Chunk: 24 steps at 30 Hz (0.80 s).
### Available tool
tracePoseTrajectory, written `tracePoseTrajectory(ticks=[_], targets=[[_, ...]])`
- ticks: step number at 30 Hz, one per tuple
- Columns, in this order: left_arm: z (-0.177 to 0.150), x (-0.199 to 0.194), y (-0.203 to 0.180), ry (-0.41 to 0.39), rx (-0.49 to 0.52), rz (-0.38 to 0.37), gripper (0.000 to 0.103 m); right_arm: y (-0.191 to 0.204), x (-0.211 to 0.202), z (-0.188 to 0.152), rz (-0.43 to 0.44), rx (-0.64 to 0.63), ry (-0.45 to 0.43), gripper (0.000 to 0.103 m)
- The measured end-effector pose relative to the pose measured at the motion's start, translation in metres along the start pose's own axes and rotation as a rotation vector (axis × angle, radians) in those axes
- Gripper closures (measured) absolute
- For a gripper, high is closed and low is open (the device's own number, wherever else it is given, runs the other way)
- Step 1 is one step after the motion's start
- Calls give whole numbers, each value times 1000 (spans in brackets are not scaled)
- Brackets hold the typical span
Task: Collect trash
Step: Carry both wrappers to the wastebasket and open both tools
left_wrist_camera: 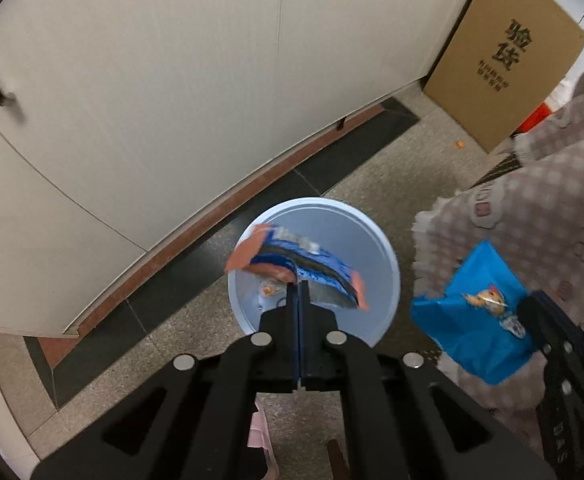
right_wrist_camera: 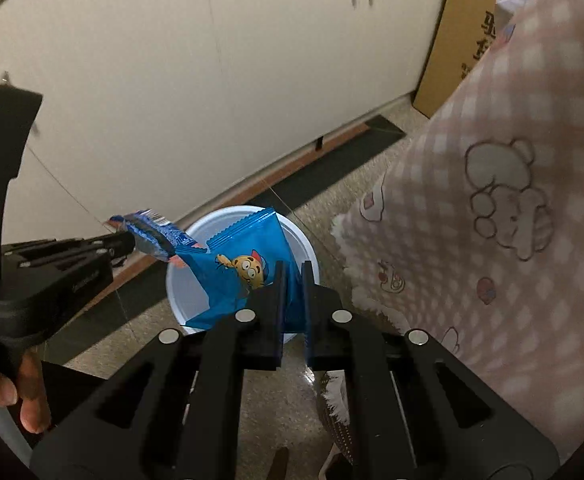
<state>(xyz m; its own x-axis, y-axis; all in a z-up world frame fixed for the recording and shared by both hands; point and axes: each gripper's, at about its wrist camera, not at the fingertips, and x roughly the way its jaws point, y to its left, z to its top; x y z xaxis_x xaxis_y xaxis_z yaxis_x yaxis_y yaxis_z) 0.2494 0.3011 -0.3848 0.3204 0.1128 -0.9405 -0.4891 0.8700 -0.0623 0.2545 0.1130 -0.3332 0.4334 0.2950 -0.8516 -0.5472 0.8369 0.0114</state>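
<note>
A pale blue round bin (left_wrist_camera: 376,240) stands on the floor by the cabinets; it also shows in the right wrist view (right_wrist_camera: 184,292). My left gripper (left_wrist_camera: 298,286) is shut on a blue and orange snack wrapper (left_wrist_camera: 304,264) and holds it over the bin's mouth. That wrapper also shows in the right wrist view (right_wrist_camera: 152,232). My right gripper (right_wrist_camera: 292,268) is shut on a bright blue wrapper with a cartoon tiger (right_wrist_camera: 244,264), over the bin's near rim. The blue wrapper shows in the left wrist view (left_wrist_camera: 476,320) to the right of the bin. A small wrapper (left_wrist_camera: 268,290) lies inside the bin.
Cream cabinet doors (left_wrist_camera: 172,80) run along the back above a dark floor strip. A cardboard box (left_wrist_camera: 504,56) leans at the far right. A pink checked cloth (right_wrist_camera: 492,200) hangs close on the right. Speckled floor (left_wrist_camera: 172,320) surrounds the bin.
</note>
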Motion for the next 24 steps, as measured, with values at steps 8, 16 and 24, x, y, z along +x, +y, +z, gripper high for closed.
tracePoseTrajectory(ticks=[8,16,24], targets=[[6,30,-7,29,-19,33,48,-8,33,5,-10,22,28,95],[0,26,0,12,-52,16,40,-2,54,8,-1,21,48,95],[-8,16,11,-8,-67,35,37,3,68,8,21,26,53,95]])
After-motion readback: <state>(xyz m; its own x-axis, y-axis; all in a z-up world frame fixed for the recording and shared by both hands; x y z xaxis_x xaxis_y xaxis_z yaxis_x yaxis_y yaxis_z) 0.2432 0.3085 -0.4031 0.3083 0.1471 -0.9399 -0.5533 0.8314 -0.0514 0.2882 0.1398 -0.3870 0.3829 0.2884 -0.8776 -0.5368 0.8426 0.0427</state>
